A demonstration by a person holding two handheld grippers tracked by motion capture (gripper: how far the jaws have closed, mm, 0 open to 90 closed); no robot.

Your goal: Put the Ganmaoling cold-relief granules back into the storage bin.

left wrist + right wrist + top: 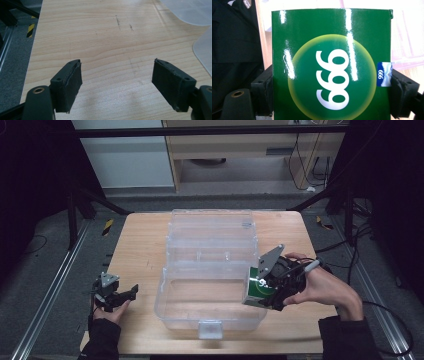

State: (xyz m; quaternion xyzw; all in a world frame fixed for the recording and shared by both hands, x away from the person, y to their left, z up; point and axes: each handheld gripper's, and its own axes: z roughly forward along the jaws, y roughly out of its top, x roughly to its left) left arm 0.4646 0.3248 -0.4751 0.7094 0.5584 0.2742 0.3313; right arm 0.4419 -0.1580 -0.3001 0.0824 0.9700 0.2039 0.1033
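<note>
1. Green box point(258, 291) is clamped in the right gripper point(274, 287) at the clear bin point(200, 315) rim; glossy sides could slip
2. Left gripper point(126, 293) is held wide open, empty, over the desk point(140, 240); bin could be nudged unsteadied

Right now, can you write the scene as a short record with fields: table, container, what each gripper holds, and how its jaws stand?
table: wooden table
container: clear plastic box, lid open, mid-table
left gripper: jaws apart, holding nothing, over bare wood left of the box
right gripper: jaws shut on green carton
green carton: glossy, "999" printed, at the box's right rim
</note>
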